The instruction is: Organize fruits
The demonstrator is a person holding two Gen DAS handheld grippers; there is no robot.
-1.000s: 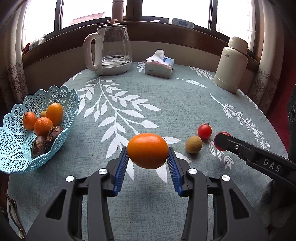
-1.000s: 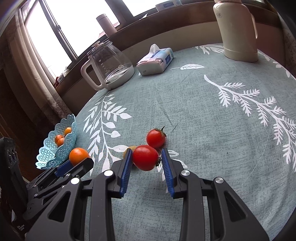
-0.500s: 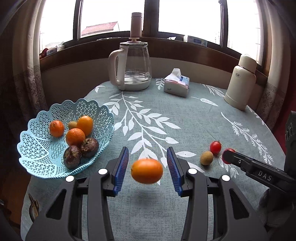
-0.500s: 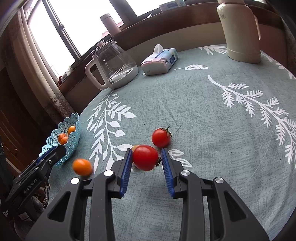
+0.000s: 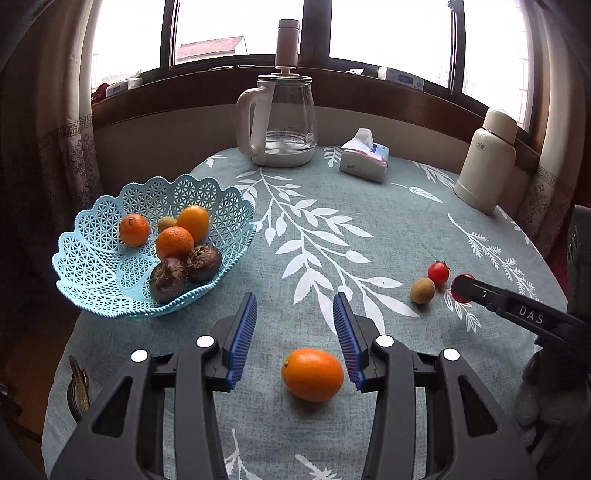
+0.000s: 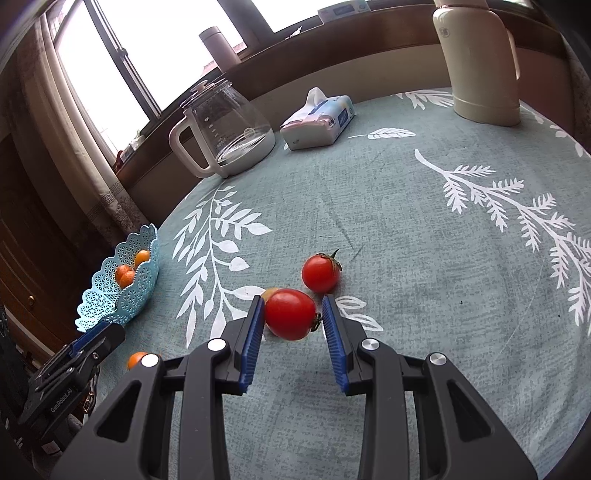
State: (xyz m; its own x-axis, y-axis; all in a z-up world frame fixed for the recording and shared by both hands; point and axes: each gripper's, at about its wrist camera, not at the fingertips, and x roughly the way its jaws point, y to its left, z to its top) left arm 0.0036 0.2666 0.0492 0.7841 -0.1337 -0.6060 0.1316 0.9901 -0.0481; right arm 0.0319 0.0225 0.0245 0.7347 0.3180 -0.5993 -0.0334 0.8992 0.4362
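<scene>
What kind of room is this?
Probably a home dining corner: a round table with a leaf-print cloth, set by windows, holding a glass kettle, tissue pack and fruit basket.

A round table (image 5: 369, 229) wears a teal leaf-print cloth. On it rest a blue basket (image 5: 92, 266), kettle (image 5: 284, 122), tissue pack (image 5: 364, 160), flask (image 5: 484, 162), an orange (image 5: 312, 373), two tomatoes (image 6: 320, 273) and a small brown fruit (image 5: 422, 290).

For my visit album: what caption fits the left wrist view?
Open left gripper above an orange lying on the tablecloth, near a blue fruit basket.
</scene>
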